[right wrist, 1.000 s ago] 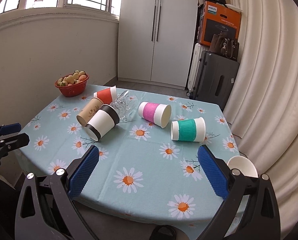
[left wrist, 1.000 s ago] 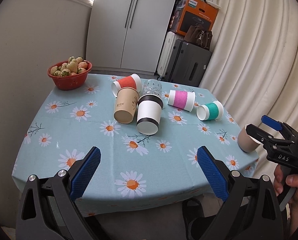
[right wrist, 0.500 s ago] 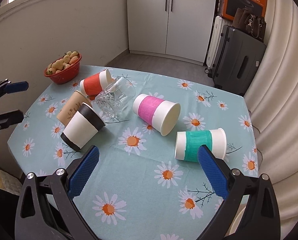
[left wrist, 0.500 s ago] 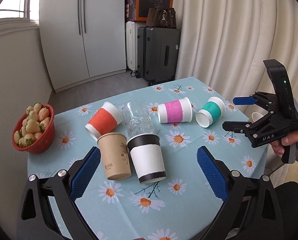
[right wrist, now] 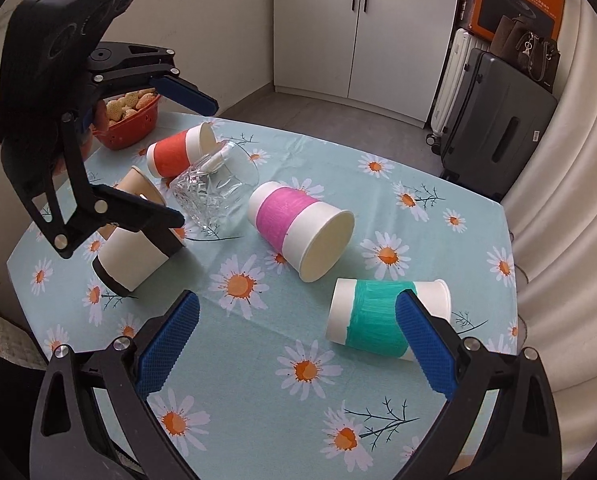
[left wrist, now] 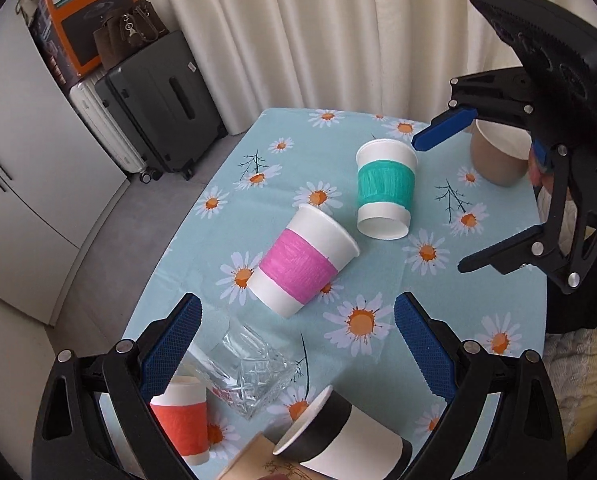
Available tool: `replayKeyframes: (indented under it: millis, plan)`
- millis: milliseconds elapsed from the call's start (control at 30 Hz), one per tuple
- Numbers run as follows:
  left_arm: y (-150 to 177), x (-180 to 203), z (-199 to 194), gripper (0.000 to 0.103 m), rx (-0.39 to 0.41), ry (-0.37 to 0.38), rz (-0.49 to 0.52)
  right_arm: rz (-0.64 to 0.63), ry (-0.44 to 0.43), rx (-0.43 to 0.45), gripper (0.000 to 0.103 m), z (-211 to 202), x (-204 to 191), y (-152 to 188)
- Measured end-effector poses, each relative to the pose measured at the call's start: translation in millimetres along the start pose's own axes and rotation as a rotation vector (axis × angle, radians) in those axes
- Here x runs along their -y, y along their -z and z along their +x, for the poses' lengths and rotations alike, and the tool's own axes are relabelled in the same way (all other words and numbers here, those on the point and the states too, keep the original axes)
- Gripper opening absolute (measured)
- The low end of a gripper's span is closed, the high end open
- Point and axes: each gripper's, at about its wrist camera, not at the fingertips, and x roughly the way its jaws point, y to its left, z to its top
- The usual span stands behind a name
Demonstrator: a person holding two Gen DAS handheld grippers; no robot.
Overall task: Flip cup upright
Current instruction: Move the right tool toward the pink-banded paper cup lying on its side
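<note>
Both hand-held grippers empty, jaws spread wide. Left hand-held gripper (left wrist: pixel 298 344) hangs over the desk (right wrist: pixel 258 380) w/ the glass tumbler (left wrist: pixel 242 364) just below its left pad; right hand-held gripper (right wrist: pixel 296 344) hangs over the teal-banded cup (right wrist: pixel 382 316), right pad overlapping that cup in its own view.

Cups, all paper, all on their sides unless noted, insides empty where visible:
- teal-banded cup: near the curtain-side edge of desk, mouth toward that edge.
- pink-banded cup (right wrist: pixel 298 228): mid-desk, just beside the teal one, not touching; open mouth shows a bare white inside.
- glass tumbler: lying tilted, touching the orange-banded cup (right wrist: pixel 174 154); clear, nothing in it.
- black-and-white cup (right wrist: pixel 134 256): toward the near-left edge, partly behind left gripper in right wrist view.
- tan cup (right wrist: pixel 138 184): next to it, mostly hidden.
- brown cup (left wrist: pixel 498 152): upright at the desk edge by the curtain, behind the right gripper; contents can't tell.

Red bowl (right wrist: pixel 130 128) at far-left corner, holding pale strawberries (right wrist: pixel 128 102).
</note>
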Motion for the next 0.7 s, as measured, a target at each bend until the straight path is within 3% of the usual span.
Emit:
replayKeyframes:
  millis: [267,367,500,700]
  plan:
    - [-27.2,-14.0,56.9,0.093,-0.122,0.088,0.11,-0.021,-0.047,-0.018,0.097,7.5,15.8,-0.8]
    - [-31.6,-11.9,75.8,0.081,-0.187,0.095,0.172,-0.019,-0.065,-0.01,0.097,8.4,19.5,-0.7]
    - [-31.6,-6.7,96.2,0.081,-0.258,0.103,0.242,-0.004,-0.097,-0.005,0.097,8.8,22.9,-0.5]
    - [-38.2,-7.4,112.9,0.081,-0.284,0.136,0.265,-0.006,-0.103,0.004,0.097,9.3,25.9,2.2]
